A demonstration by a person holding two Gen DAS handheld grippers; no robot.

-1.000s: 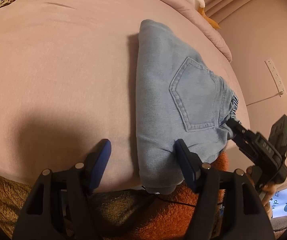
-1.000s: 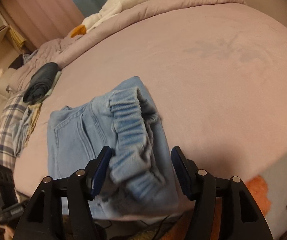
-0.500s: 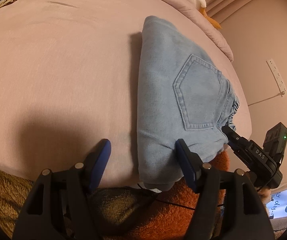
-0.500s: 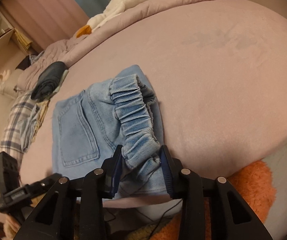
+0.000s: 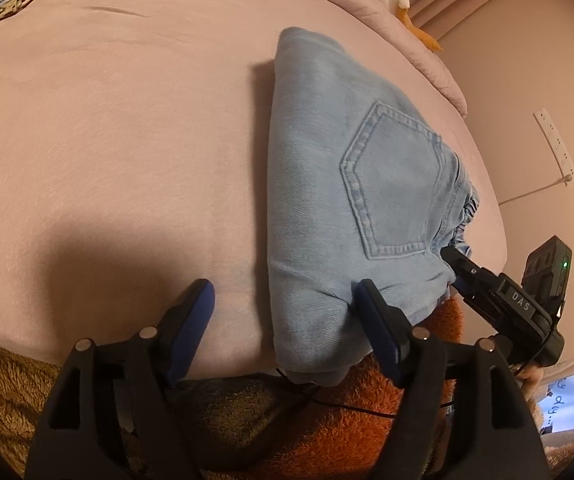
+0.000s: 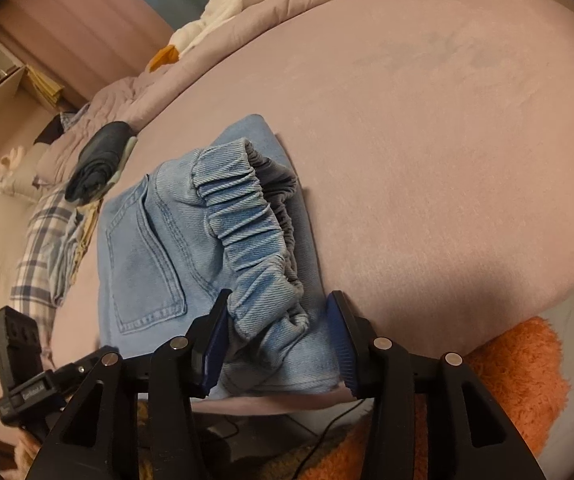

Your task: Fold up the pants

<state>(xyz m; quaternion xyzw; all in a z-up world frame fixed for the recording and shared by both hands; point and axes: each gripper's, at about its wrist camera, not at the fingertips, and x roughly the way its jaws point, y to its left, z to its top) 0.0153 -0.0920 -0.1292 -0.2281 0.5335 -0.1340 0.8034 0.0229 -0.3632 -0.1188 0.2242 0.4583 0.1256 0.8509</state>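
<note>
Light blue denim pants (image 5: 351, 184) lie folded into a compact rectangle at the near edge of the pink bed (image 5: 119, 152), back pocket up. They also show in the right wrist view (image 6: 159, 248), with the elastic waistband (image 6: 247, 232) bunched on top. My left gripper (image 5: 283, 308) is open, its right finger resting against the pants' near corner. My right gripper (image 6: 279, 336) is open, its fingers on either side of the waistband end. The right gripper also shows in the left wrist view (image 5: 459, 264) at the pants' waistband side.
A rolled dark garment (image 6: 99, 160) and plaid clothes (image 6: 43, 240) lie at the bed's left. A white and orange plush toy (image 6: 223, 16) lies at the head. An orange fluffy rug (image 6: 519, 368) lies beside the bed. A wall socket (image 5: 555, 144) with a cable is at the right.
My right gripper closed on the waistband end half a second ago and has now opened wide again. The left gripper has stayed open in place.
</note>
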